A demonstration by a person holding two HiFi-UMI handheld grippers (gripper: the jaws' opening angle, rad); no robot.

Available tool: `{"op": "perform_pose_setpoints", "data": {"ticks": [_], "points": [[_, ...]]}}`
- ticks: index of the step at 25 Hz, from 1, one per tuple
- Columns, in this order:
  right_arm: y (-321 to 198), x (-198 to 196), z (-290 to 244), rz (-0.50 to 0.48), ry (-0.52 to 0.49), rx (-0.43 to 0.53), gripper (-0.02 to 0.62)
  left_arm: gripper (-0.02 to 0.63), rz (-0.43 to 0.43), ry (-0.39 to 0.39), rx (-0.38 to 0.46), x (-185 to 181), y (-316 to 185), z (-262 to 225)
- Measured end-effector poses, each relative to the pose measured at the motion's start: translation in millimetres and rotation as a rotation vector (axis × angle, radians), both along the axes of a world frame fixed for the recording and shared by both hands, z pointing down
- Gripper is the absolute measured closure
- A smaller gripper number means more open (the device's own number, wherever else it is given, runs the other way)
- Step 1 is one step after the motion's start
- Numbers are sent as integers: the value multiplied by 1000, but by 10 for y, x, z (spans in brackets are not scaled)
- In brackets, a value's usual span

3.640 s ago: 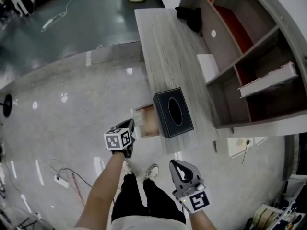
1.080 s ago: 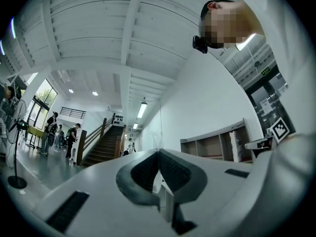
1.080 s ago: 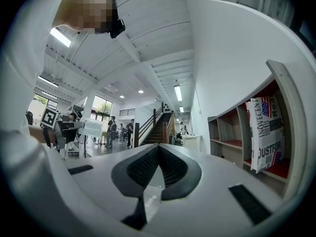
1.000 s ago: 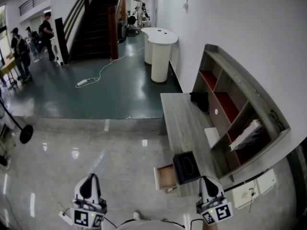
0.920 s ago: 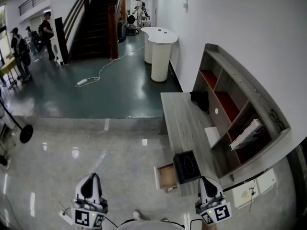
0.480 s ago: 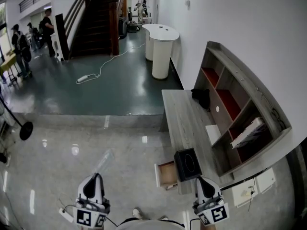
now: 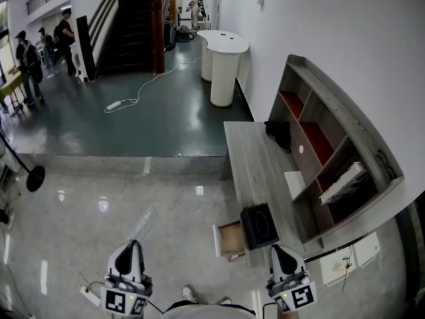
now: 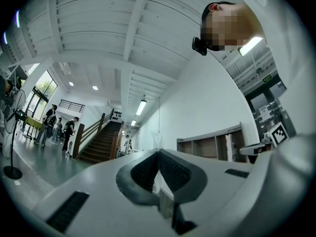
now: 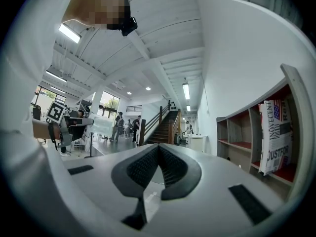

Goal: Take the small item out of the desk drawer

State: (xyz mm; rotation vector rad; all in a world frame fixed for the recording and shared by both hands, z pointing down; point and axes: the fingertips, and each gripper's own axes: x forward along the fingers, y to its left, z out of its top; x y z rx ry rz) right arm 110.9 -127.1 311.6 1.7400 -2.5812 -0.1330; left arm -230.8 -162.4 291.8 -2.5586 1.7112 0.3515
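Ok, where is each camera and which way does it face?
Head view: on head, looking down at desk; left gripper and right gripper at bottom.
Left gripper view: on it, tilted up at ceiling; jaws shut on bag, torso above.
Right gripper view: on it, facing stairs; jaws shut, empty, torso above.
Shared: all show the shelf.

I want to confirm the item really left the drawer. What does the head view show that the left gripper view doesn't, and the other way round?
Only the head view shows the open drawer, the black box above it on the desk, and the floor between them and the person. Only the left gripper view shows the left gripper with its fingers pressed shut on the clear packet, plus the ceiling. Both show the packet sticking up from that gripper, the shelf unit and the staircase.
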Motion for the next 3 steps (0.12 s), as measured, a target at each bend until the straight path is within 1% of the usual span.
{"op": "perform_pose_setpoints", "data": {"ticks": [3], "points": [[-10, 3, 5, -1, 2, -2, 574, 588, 1, 2, 3, 14, -13, -4]]}}
